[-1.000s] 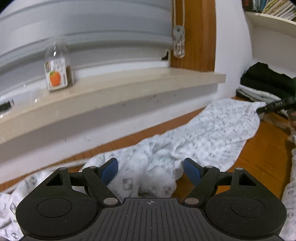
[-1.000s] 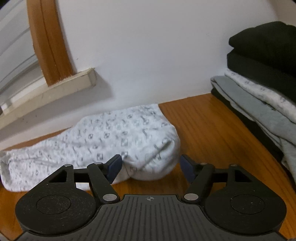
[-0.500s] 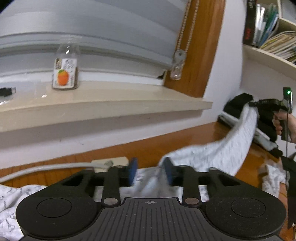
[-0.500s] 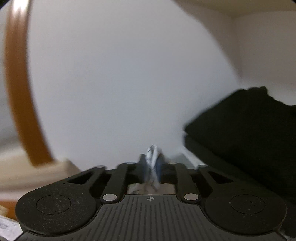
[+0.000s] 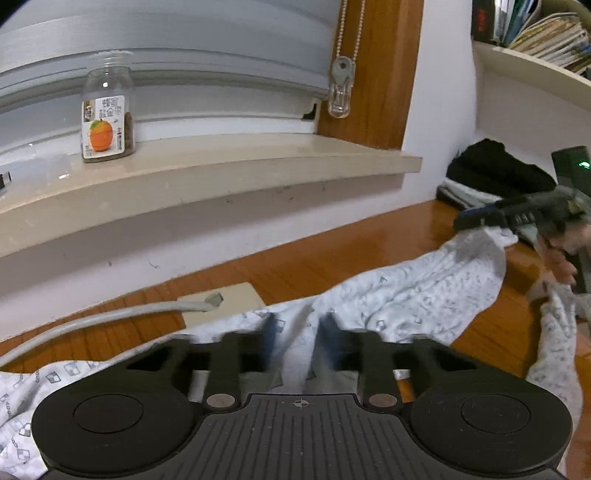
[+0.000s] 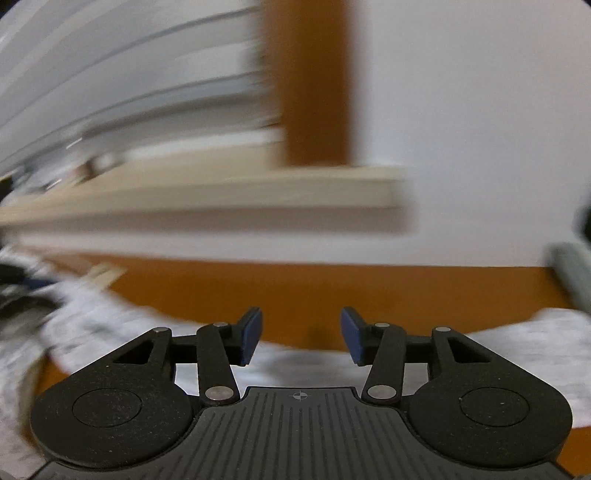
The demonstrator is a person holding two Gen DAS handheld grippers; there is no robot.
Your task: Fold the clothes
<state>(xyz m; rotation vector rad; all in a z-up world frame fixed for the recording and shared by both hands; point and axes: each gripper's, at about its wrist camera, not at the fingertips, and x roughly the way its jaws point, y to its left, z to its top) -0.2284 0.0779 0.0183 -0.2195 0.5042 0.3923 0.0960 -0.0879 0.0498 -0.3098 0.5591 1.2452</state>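
Observation:
A white garment with a small grey print [image 5: 406, 295] lies stretched across the wooden table [image 5: 332, 258]. My left gripper [image 5: 297, 332] is shut on a fold of it near its left end, and the fingers are blurred. In the right wrist view the garment [image 6: 295, 365] lies under my right gripper [image 6: 301, 336]. Its jaws are opening and nothing is between the blue pads. The left wrist view shows that right gripper [image 5: 476, 218] just above the garment's far right end, with a person's hand [image 5: 561, 258] behind it.
A stack of folded dark and grey clothes [image 5: 495, 173] sits at the back right against the wall. On the windowsill [image 5: 221, 166] stands a clear bottle with an orange label [image 5: 107, 118]. A grey cable [image 5: 110, 317] runs to a beige plate [image 5: 221, 299]. Above right is a bookshelf [image 5: 535, 29].
My left jaws have closed on the garment. The right gripper pinched the garment's end and lifted it, then swung left and opened, and the cloth is out of its jaws.

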